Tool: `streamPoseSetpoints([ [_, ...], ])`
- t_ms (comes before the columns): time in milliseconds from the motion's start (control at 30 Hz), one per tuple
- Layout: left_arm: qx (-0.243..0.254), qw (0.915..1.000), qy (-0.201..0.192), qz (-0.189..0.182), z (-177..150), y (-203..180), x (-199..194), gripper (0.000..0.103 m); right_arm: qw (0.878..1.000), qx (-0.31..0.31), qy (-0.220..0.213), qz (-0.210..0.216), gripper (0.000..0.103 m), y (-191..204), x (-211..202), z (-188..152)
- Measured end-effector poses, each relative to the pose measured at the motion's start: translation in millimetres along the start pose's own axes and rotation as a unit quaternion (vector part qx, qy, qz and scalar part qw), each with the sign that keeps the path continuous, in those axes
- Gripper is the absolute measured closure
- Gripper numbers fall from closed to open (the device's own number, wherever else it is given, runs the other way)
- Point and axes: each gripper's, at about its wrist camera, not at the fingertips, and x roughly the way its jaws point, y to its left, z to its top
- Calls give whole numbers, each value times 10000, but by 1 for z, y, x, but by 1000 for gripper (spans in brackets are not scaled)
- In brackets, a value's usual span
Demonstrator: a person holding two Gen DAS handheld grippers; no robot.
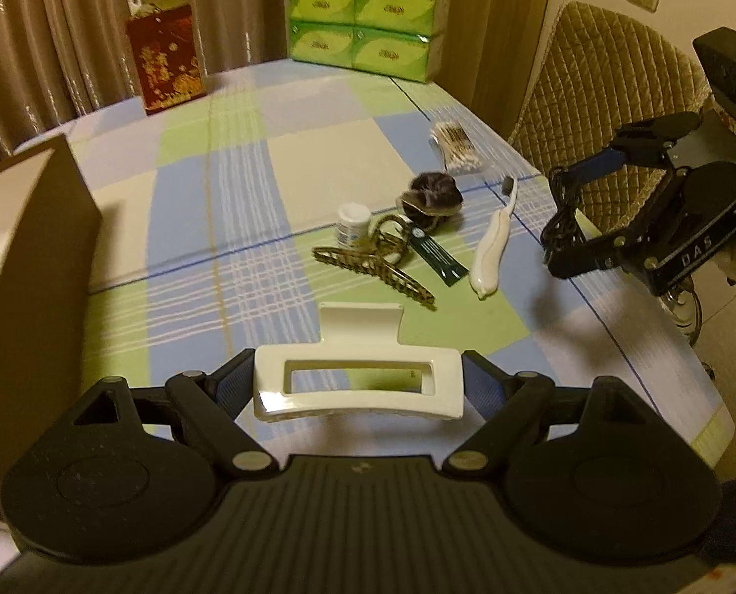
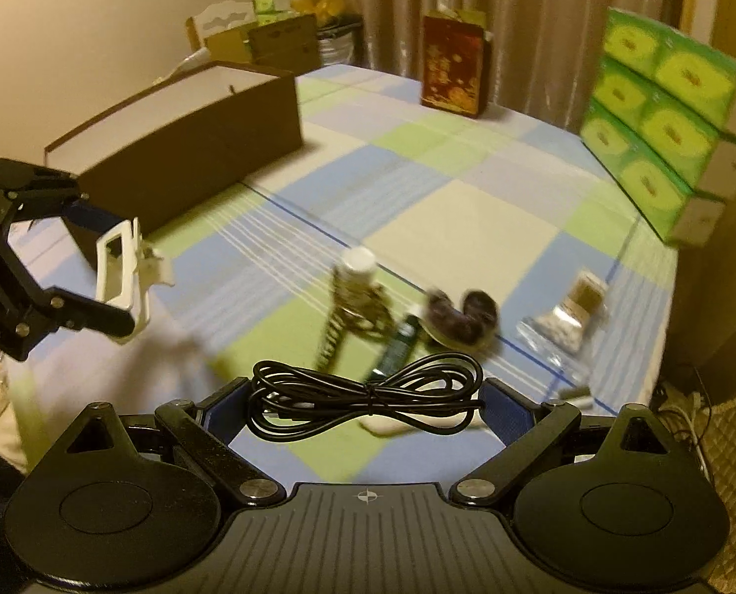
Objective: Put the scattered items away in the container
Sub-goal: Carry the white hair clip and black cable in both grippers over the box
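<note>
Scattered items lie in a cluster on the checked tablecloth [image 1: 318,158], well apart from the brown cardboard box [image 2: 184,148] that stands open on the same cloth. Taking the small white-capped bottle [image 1: 353,225] as the landmark: a gold hair claw [image 1: 375,267] lies just beside it on the near side, a dark green sachet [image 1: 437,257] lies near it, a dark purple scrunchie [image 1: 434,195] sits just beyond that, a white toothbrush [image 1: 494,247] lies farther out, and a packet of cotton swabs [image 1: 457,146] is the farthest from the bottle.

Two items are off the cloth. The left gripper [image 1: 358,386] is clamped on a white hair claw [image 1: 358,381], its blue pads pressing the clip's two ends; in the right wrist view this gripper [image 2: 115,274] hangs near the box's near corner. The right gripper [image 2: 365,403] is closed on a tied bundle of black cable [image 2: 368,398], the coil spanning the space between its fingers, above the cluster nearest the bottle.
</note>
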Motion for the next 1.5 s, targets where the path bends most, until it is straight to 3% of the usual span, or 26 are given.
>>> streamPoseSetpoints([
  [300, -120, 9993, -292, 207, -4, 44, -56, 19, 9989, -323, -32, 352, 9, 61, 5, 42],
  [833, -311, 9943, -581, 841, -34, 141, -134, 19, 9878, -1040, -361, 1104, 9, 175, 49, 117],
  [1167, -333, 9915, -507, 1152, -47, 215, -146, 19, 9825, -1250, -524, 1280, 9, 228, 96, 173],
  [1500, -73, 9949, -290, 958, -41, 275, -131, 19, 9833, -1315, -387, 1197, 9, 249, 143, 209],
])
